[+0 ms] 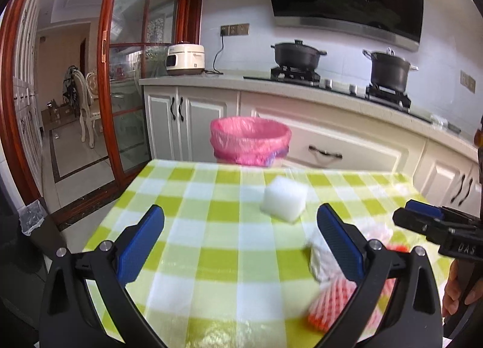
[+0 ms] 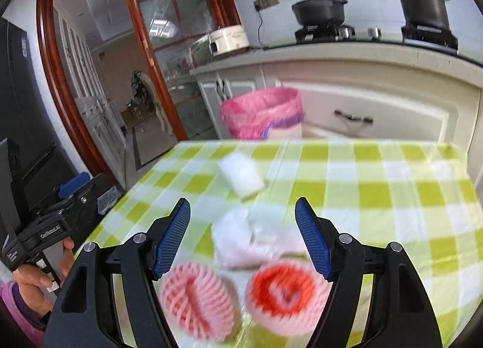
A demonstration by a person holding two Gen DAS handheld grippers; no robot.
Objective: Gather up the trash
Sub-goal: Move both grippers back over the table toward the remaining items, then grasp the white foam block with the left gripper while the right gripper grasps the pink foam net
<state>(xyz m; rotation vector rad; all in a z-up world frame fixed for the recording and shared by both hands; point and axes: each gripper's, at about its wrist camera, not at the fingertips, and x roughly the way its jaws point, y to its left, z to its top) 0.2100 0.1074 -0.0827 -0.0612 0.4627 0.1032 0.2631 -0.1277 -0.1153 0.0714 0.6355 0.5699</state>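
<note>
A white foam block (image 1: pixel 284 201) (image 2: pixel 241 177) lies on the green checked table (image 1: pixel 211 227) (image 2: pixel 377 197). Nearer me lie a crumpled white wrap (image 2: pixel 241 239) (image 1: pixel 318 260) and two pink-red foam fruit nets (image 2: pixel 196 302) (image 2: pixel 286 293), one showing in the left wrist view (image 1: pixel 332 305). A bin with a pink bag (image 1: pixel 250 139) (image 2: pixel 262 112) stands behind the table's far edge. My left gripper (image 1: pixel 241 227) is open and empty above the table. My right gripper (image 2: pixel 243 227) is open and empty over the wrap and nets; it also shows in the left wrist view (image 1: pixel 422 215).
White kitchen cabinets (image 1: pixel 332 142) and a counter with two black pots (image 1: pixel 297 53) (image 1: pixel 389 68) and a rice cooker (image 1: pixel 185 59) stand behind the bin. A glass door with a red frame (image 1: pixel 120 91) is at the left.
</note>
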